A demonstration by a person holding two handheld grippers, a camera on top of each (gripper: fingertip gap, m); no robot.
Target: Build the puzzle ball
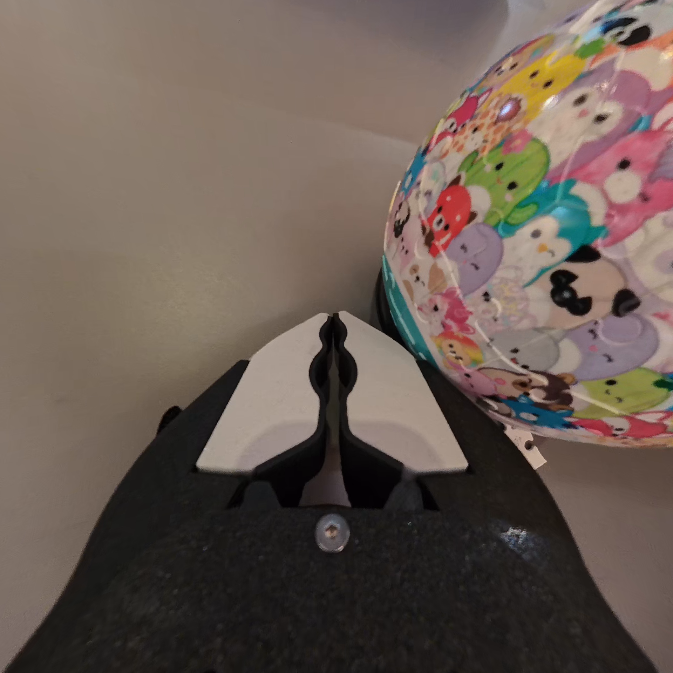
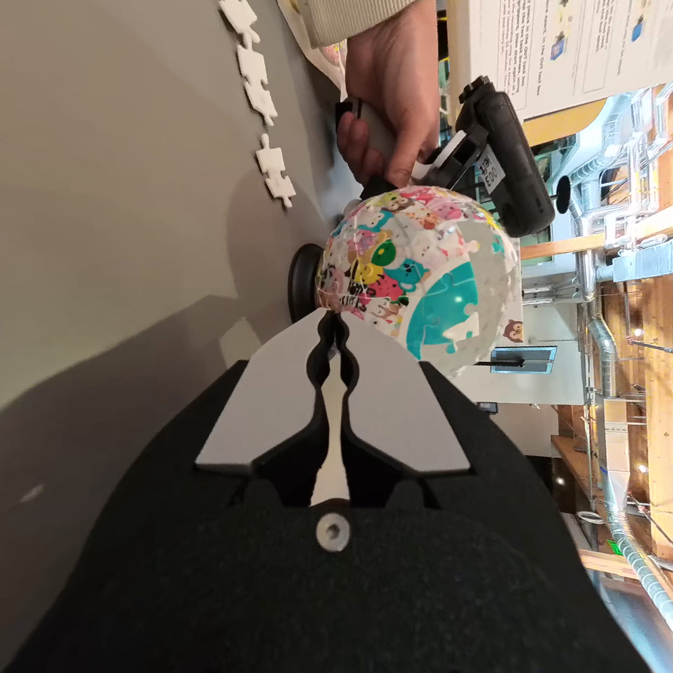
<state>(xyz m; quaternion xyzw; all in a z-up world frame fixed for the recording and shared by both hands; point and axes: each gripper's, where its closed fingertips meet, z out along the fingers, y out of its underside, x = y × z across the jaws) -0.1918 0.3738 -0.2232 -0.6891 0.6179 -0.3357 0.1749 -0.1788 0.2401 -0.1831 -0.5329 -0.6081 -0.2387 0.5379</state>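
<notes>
I am keeping both tools beside the puzzle ball [image 2: 400, 276], which is sitting on a black ring stand [image 2: 300, 282] on the grey table [image 1: 145, 182]. The left gripper [image 1: 333, 317] is clenched with nothing between its fingers, its flank lying just beside the ball's lower curve. The right gripper [image 2: 332, 320] is also pressed together at the tips, which are touching or nearly touching the ball's printed shell; I cannot tell whether a thin piece is pinched there. The main risk, in my judgement, is that side pressure from either tool is rolling the ball off its shallow stand, or popping out seated pieces around the open gap [image 2: 484, 255] near the teal patch [image 2: 444, 309]. The shell is glossy, hard, curved plastic printed with crowded cartoon animals, so I am expecting smooth fingers to skid on it. A row of loose pieces [image 2: 262, 94], lying white side up, is waiting well apart on the table. The person's hand [image 2: 393, 102] is gripping the left tool's handle.
</notes>
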